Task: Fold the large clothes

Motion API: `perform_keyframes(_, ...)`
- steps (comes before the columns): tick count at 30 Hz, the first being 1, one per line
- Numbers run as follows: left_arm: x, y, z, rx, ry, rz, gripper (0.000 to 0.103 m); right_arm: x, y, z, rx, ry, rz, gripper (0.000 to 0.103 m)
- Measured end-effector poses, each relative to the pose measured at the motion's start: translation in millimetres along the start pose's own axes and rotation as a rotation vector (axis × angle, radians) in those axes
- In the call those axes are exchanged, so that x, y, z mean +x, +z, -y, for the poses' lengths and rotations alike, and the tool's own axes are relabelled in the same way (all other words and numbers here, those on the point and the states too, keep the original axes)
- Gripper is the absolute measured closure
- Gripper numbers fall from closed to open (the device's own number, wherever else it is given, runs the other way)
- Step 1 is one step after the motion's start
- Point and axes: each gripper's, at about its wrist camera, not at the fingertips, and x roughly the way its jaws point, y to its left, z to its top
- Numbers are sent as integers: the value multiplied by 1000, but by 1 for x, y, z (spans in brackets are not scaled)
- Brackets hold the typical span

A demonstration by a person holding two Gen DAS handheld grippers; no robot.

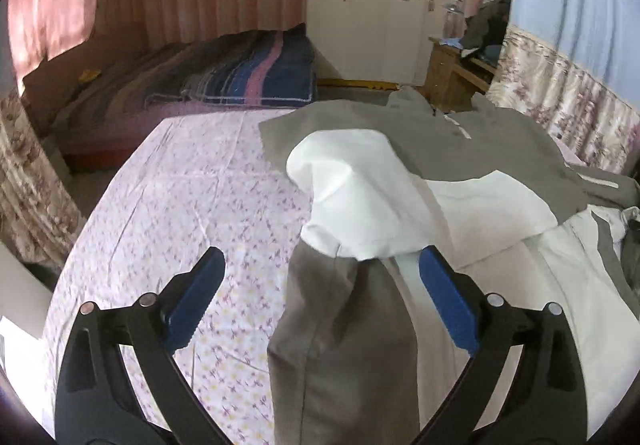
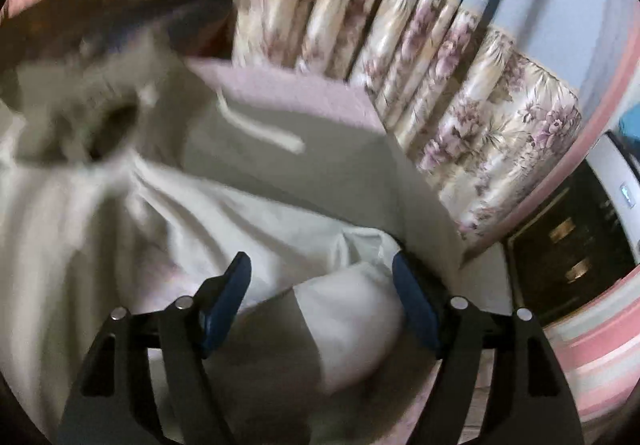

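Spread across the right half of the left wrist frame: a large grey-and-white jacket (image 1: 460, 149), lying on a bed sheet of pale lilac floral cotton (image 1: 180, 205). Folded over its white middle, one grey-and-white sleeve (image 1: 344, 285), running down to the bottom centre. Left gripper (image 1: 320, 265) held wide, blue pads either side of the sleeve, not pinching it. In the blurred right wrist frame, right gripper (image 2: 322, 269) also spread wide above pale jacket fabric, possibly brushing it. Flowered curtain (image 2: 460, 85) at upper right. Striped blue quilt (image 1: 248, 73) at upper left.
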Motion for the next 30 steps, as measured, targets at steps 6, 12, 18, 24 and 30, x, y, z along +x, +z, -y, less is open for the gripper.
perform_keyframes(6, 16, 7, 4, -42, -25, -6, 4, -33, 28, -35, 86, 202, 97, 28)
perform_keyframes(12, 60, 5, 7, 29, 46, -145, 16, -42, 44, -85, 41, 281, 131, 28)
perform_keyframes(18, 67, -14, -11, -1, -8, -190, 84, -48, 46, -109, -11, 302, 133, 28)
perform_keyframes(24, 54, -34, -43, -91, 39, -196, 59, -47, 45, -118, -28, 306, 130, 28)
perform_keyframes(30, 24, -28, -59, -159, 38, -89, 13, -27, 48, -134, -25, 344, 82, 28)
